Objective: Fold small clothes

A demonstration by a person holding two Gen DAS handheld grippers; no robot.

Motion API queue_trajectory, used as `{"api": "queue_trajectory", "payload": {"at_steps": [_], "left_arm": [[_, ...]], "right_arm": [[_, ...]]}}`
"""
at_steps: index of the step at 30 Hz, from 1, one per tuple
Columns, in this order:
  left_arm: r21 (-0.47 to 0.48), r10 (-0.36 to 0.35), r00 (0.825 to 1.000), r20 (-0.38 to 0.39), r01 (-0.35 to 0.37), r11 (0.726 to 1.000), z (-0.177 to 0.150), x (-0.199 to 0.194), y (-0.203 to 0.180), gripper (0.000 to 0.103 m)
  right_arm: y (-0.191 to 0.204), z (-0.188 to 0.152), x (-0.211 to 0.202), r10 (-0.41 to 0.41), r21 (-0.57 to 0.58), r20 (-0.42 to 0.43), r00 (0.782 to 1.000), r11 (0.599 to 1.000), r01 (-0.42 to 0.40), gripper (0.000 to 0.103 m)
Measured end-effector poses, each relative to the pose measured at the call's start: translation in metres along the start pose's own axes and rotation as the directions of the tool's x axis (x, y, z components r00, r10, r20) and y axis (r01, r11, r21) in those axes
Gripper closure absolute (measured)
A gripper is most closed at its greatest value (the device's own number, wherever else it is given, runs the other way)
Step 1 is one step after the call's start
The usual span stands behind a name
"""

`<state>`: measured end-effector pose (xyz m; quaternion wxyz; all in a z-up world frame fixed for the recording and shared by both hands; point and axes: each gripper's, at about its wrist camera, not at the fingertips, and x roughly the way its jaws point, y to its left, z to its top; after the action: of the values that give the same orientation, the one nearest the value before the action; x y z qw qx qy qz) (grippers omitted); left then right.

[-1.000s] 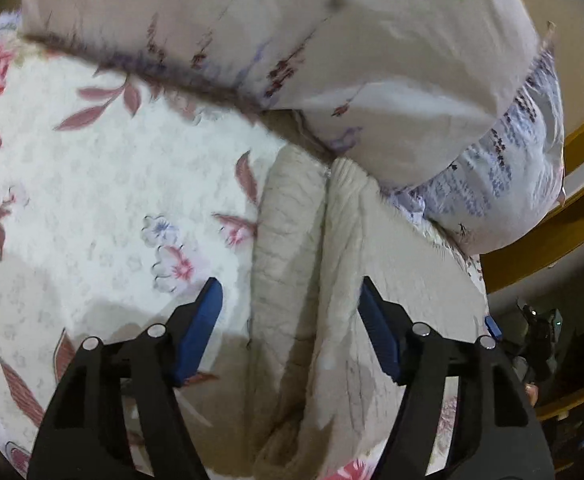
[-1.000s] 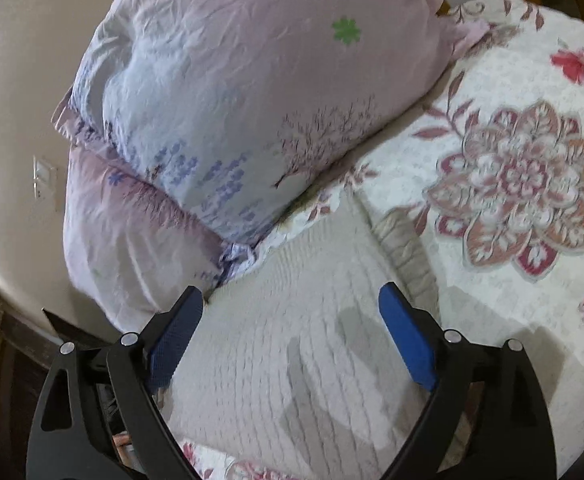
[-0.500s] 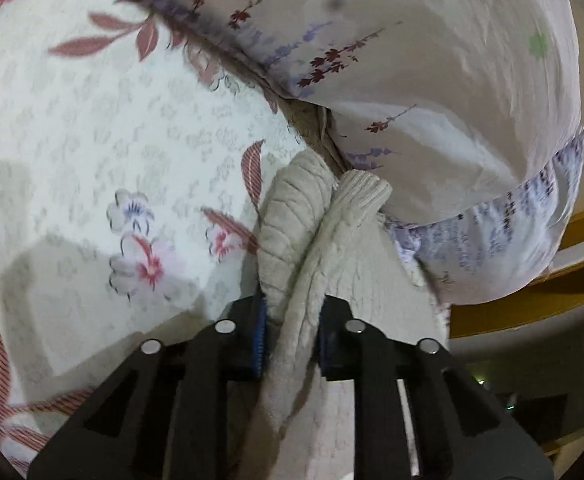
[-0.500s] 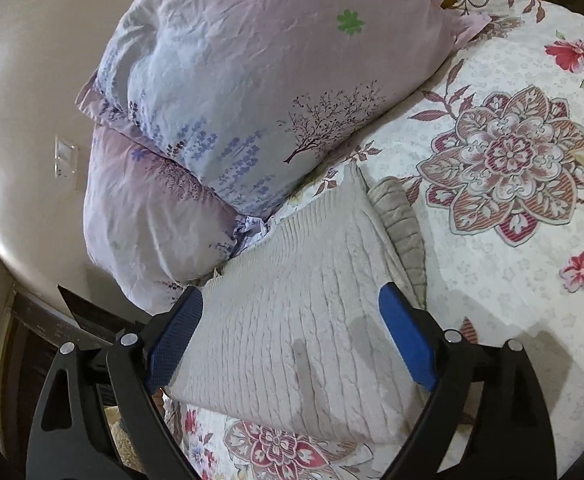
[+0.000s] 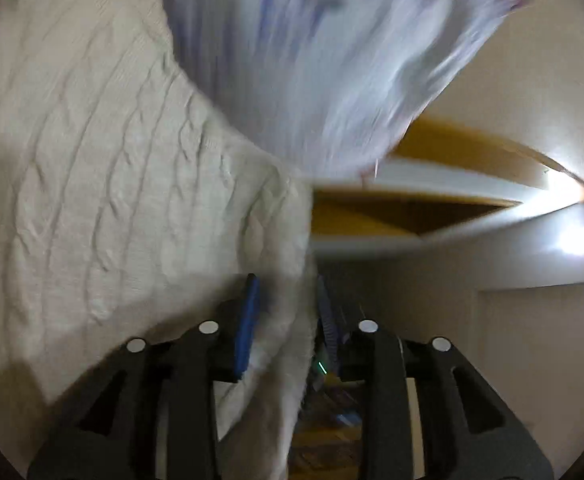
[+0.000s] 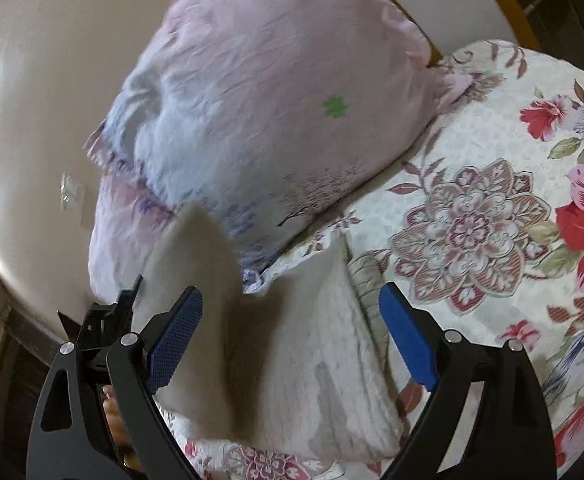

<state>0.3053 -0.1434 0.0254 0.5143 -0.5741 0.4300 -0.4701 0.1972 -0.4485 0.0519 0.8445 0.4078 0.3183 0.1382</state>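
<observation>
Sweater (image 6: 324,360), cream cable knit, lies on the floral bedspread (image 6: 492,152) just below two pillows (image 6: 259,120). One edge is lifted, pinched between the narrow blue fingers of the left gripper (image 5: 283,320), and stands up as a flap at the left of the right-wrist view. Right gripper (image 6: 292,336) hovers over the knit, fingers wide, holding nothing.

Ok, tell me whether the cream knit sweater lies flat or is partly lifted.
Partly lifted. The left gripper is shut on the cream knit sweater, raising one edge off the floral bedspread; the rest lies flat.
</observation>
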Motion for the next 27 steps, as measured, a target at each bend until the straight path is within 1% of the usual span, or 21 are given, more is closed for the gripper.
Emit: {"api": "queue_trajectory", "payload": {"at_steps": [2,3,4,5,6,8,9,10,11,12,13,14,15,18,19,20,21,22,23,24,27], "left_arm": [[0.081,0.019,1.000,0.000,-0.019,0.997,-0.007,0.003,-0.009,0.074],[0.174,0.046,0.998,0.034,-0.051,0.983,-0.010,-0.013,-0.023,0.064],[0.211,0.071,0.995,0.065,-0.083,0.974,-0.011,-0.023,-0.029,0.048],[0.261,0.134,0.982,0.135,-0.166,0.951,-0.012,-0.043,-0.039,0.040],[0.304,0.238,0.944,0.230,-0.302,0.903,-0.014,-0.065,-0.048,0.030],[0.328,0.399,0.855,0.332,-0.501,0.801,-0.020,-0.090,-0.053,0.023],[0.329,0.462,0.813,0.355,-0.571,0.752,-0.021,-0.095,-0.053,0.022],[0.323,0.527,0.764,0.373,-0.639,0.698,-0.023,-0.099,-0.049,0.021],[0.320,0.576,0.721,0.385,-0.690,0.650,-0.025,-0.102,-0.045,0.020],[0.325,0.607,0.694,0.388,-0.719,0.614,-0.026,-0.104,-0.042,0.018],[0.341,0.632,0.672,0.386,-0.740,0.579,-0.031,-0.106,-0.037,0.017],[0.351,0.656,0.648,0.386,-0.761,0.545,-0.034,-0.103,-0.033,0.015],[0.357,0.664,0.641,0.385,-0.767,0.534,-0.039,-0.109,-0.028,0.015],[0.378,0.693,0.625,0.359,-0.776,0.505,-0.043,-0.098,-0.017,0.009],[0.385,0.711,0.607,0.355,-0.788,0.480,-0.041,-0.089,-0.013,0.007],[0.394,0.722,0.594,0.355,-0.795,0.460,-0.041,-0.082,-0.010,0.005],[0.401,0.725,0.588,0.357,-0.798,0.450,-0.043,-0.076,-0.010,0.004],[0.403,0.733,0.575,0.363,-0.807,0.432,-0.043,-0.071,-0.006,0.002],[0.400,0.739,0.566,0.366,-0.813,0.424,-0.042,-0.068,-0.002,0.002],[0.397,0.740,0.566,0.363,-0.813,0.427,-0.042,-0.070,0.002,0.002],[0.375,0.750,0.571,0.334,-0.811,0.450,-0.037,-0.061,0.013,0.002]], "right_arm": [[-0.012,0.006,0.006,-0.006,0.044,-0.064,0.998,0.999,0.009,0.007],[-0.019,0.008,0.009,0.000,0.066,-0.101,0.995,0.998,0.007,0.007],[-0.023,0.009,0.010,0.006,0.068,-0.119,0.993,0.998,0.002,0.007],[-0.025,0.009,0.011,0.006,0.064,-0.129,0.992,0.998,0.003,0.007],[-0.025,0.009,0.013,0.001,0.054,-0.137,0.991,0.999,0.006,0.007],[-0.020,0.006,0.021,-0.008,0.010,-0.161,0.987,1.000,0.010,0.007],[-0.016,0.004,0.026,-0.023,-0.019,-0.171,0.985,1.000,0.020,0.007],[-0.010,0.000,0.034,-0.046,-0.057,-0.188,0.981,0.998,0.036,0.008],[-0.004,-0.005,0.043,-0.079,-0.096,-0.210,0.975,0.994,0.060,0.013],[0.000,-0.010,0.053,-0.108,-0.133,-0.234,0.966,0.988,0.078,0.023],[0.002,-0.015,0.060,-0.131,-0.168,-0.247,0.960,0.982,0.090,0.076],[0.005,-0.018,0.067,-0.178,-0.215,-0.237,0.955,0.968,0.127,0.092],[0.005,-0.014,0.072,-0.210,-0.231,-0.196,0.958,0.959,0.163,0.092],[-0.002,0.008,0.071,-0.204,-0.169,-0.108,0.973,0.968,0.184,0.092],[-0.006,0.014,0.073,-0.196,-0.148,-0.129,0.972,0.973,0.176,0.088],[-0.009,0.014,0.074,-0.195,-0.124,-0.167,0.966,0.977,0.176,0.071],[-0.013,0.013,0.072,-0.202,-0.109,-0.187,0.961,0.977,0.184,0.052],[-0.016,0.010,0.067,-0.231,-0.103,-0.207,0.951,0.972,0.213,0.007],[-0.019,0.007,0.062,-0.239,-0.107,-0.210,0.948,0.969,0.221,0.001],[-0.021,0.004,0.057,-0.230,-0.114,-0.202,0.952,0.971,0.211,0.001],[-0.034,-0.007,0.057,-0.170,-0.079,-0.303,0.937,0.985,0.154,0.001]]}}
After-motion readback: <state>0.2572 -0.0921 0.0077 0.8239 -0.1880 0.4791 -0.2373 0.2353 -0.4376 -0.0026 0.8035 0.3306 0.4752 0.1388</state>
